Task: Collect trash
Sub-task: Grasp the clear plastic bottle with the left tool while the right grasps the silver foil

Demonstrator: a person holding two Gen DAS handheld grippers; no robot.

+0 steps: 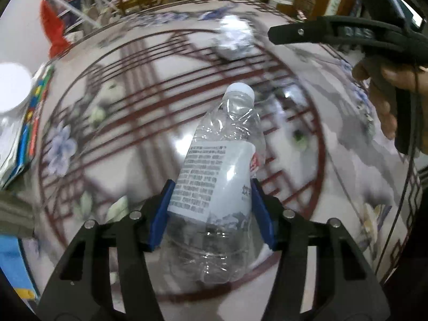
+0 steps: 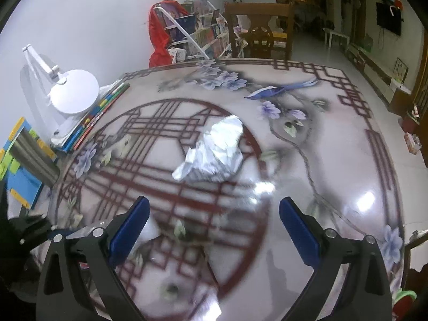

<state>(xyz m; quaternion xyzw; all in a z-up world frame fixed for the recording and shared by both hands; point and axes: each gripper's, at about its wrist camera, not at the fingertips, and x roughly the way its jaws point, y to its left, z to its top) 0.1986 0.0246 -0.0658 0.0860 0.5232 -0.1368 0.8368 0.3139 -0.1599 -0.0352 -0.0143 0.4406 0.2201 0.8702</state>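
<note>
My left gripper point(image 1: 211, 208) is shut on an empty clear plastic bottle point(image 1: 222, 165) with a white label and white cap. It holds the bottle by its middle, above the patterned table point(image 1: 133, 123). A crumpled silver foil wrapper point(image 2: 214, 152) lies on the table at its middle; it also shows in the left wrist view point(image 1: 235, 38), far beyond the bottle. My right gripper point(image 2: 214, 230) is open and empty, above the table and short of the wrapper. It appears side-on at the upper right of the left wrist view point(image 1: 315, 33), held by a hand.
A white desk lamp point(image 2: 72, 91) stands at the table's left edge over stacked books point(image 2: 91, 117). Coloured blocks and a metal cup point(image 2: 32, 155) sit at the left. A book rack point(image 2: 192, 34) and a wooden chair point(image 2: 259, 32) stand behind the table.
</note>
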